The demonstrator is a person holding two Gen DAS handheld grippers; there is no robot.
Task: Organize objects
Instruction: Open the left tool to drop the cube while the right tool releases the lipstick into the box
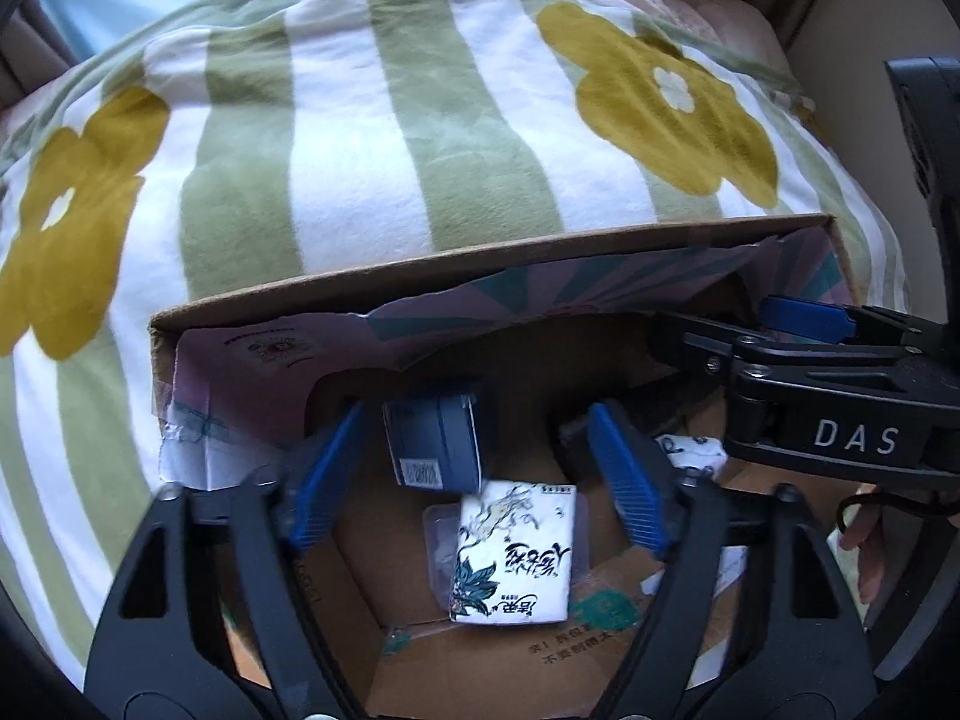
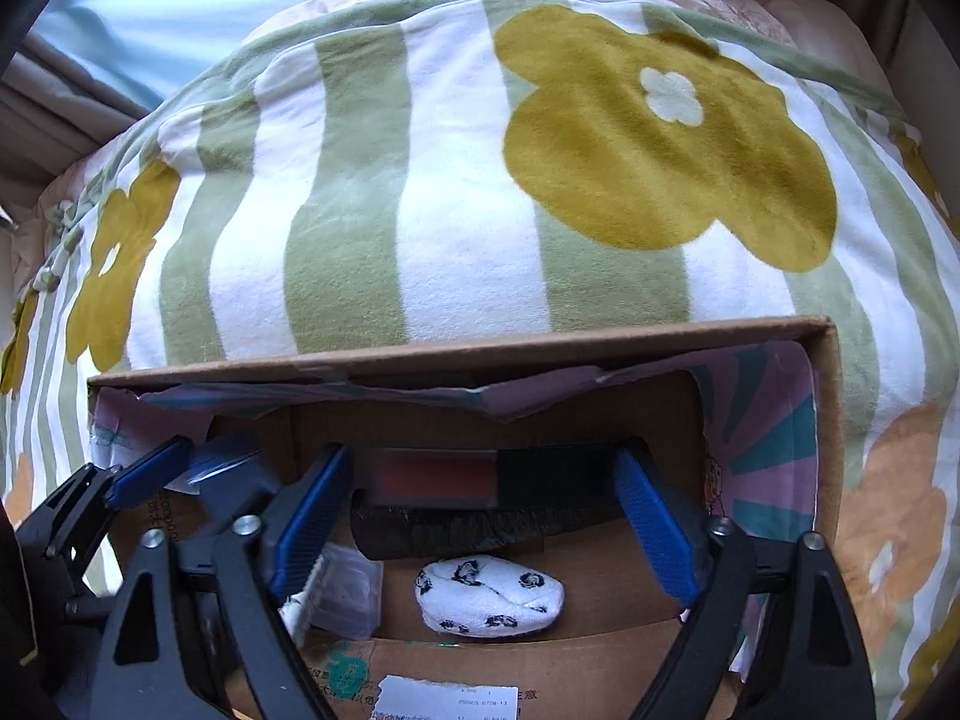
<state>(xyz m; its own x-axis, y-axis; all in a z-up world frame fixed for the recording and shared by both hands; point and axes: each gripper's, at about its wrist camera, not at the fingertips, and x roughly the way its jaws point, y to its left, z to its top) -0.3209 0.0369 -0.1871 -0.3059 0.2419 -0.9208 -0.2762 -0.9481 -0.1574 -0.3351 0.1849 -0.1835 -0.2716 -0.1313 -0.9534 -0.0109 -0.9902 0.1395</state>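
Observation:
An open cardboard box (image 1: pixel 480 261) (image 2: pixel 456 354) rests on a bed. On its floor lie a dark blue box (image 1: pixel 432 444), a white packet with an ink drawing (image 1: pixel 516 552) and a white rolled sock with dark prints (image 1: pixel 690 450) (image 2: pixel 489 597). Against the far wall are a black box with a red panel (image 2: pixel 444 474) and a dark roll (image 2: pixel 450 531). My left gripper (image 1: pixel 477 474) (image 2: pixel 186 468) hangs open above the blue box and packet, holding nothing. Over the sock my right gripper (image 2: pixel 483 516) (image 1: pixel 738 324) stands open and empty.
A green-and-white striped blanket with yellow flowers (image 1: pixel 360 150) (image 2: pixel 420 210) covers the bed behind and around the box. A clear plastic case (image 2: pixel 348 591) lies by the packet. A shipping label (image 2: pixel 450 696) is on the near flap. A hand (image 1: pixel 870 540) holds the right gripper.

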